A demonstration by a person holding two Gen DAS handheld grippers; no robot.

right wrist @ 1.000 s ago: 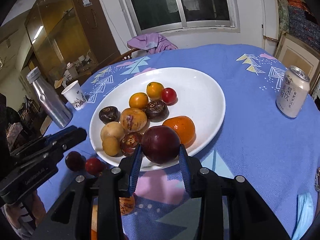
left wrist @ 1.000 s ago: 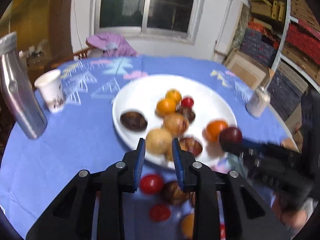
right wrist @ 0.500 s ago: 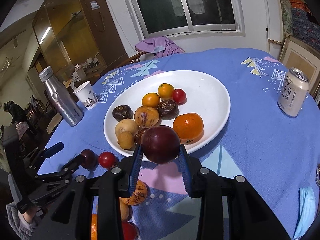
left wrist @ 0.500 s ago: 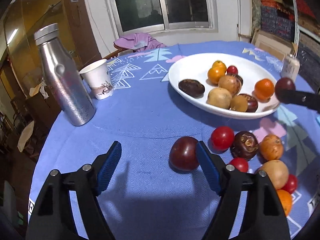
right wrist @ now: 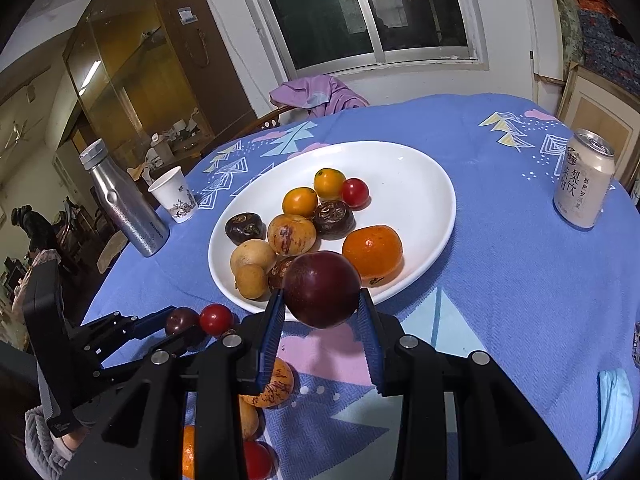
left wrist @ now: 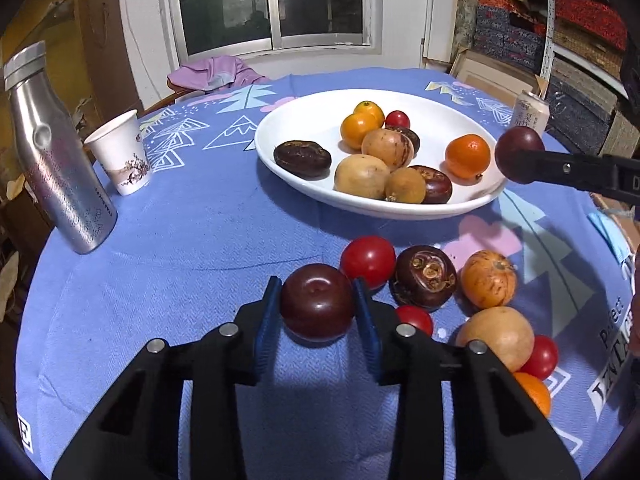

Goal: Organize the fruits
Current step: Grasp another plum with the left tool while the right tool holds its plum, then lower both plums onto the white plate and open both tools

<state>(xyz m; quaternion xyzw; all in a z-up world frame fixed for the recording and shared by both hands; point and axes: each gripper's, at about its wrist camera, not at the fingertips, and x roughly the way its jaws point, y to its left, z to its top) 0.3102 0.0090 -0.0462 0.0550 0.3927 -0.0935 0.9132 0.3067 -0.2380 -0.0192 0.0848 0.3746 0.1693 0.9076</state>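
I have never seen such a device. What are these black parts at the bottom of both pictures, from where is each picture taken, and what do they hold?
They are two hand-held grasping tools; a person carries one in each hand. Each picture comes from a camera on one tool, looking along its fingers. The left tool is closing around a dark plum on the blue tablecloth. The right tool grips another plum near the white plate of fruit. More loose fruit, a metal bottle, a paper cup and a can stand around.

Can (right wrist: 584, 184): Chinese characters "梨", "饮". Tablecloth (left wrist: 612, 332): partial "Perfect". Bottle (left wrist: 60, 160) print too small.
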